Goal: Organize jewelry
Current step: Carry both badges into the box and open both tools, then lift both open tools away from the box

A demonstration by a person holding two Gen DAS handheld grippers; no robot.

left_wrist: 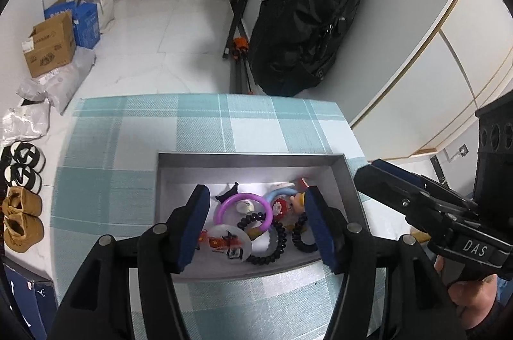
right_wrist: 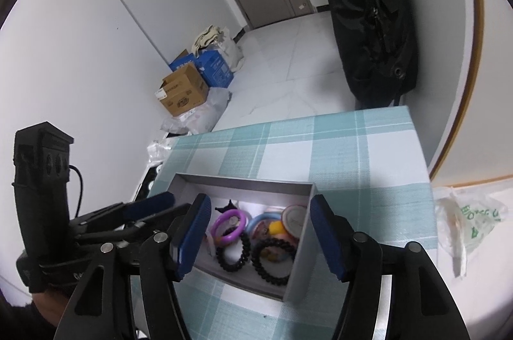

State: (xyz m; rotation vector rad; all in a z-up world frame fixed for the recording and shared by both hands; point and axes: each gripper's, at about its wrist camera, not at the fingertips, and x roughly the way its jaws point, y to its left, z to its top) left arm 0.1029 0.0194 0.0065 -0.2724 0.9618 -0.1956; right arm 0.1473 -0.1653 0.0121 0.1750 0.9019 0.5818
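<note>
Blue-padded fingers (left_wrist: 195,228) of my left gripper (left_wrist: 256,226) fill the foreground of its own view, standing well apart with nothing pressed between them; through the gap I see down into the box. My right gripper (right_wrist: 258,236) is likewise spread and empty, poised above the same box from the other side.

Beneath both lies the table with its teal plaid cloth (left_wrist: 128,179), and on it the grey box (left_wrist: 349,179), open-topped, holding all the jewelry in one heap. Largest among the pieces is the purple ring (left_wrist: 226,202), lying at the back left. In front of it rests a round white badge (left_wrist: 229,242) with red and black decoration, and to the right two black beaded bracelets (right_wrist: 271,264) sit side by side, one overlapping the purple ring's edge.

My worry is the tangle: closing on one bracelet could drag its neighbour or the ring along. Both grippers crowd one small box, so they may knock together, or nudge a wall and slide the box across the cloth.
</note>
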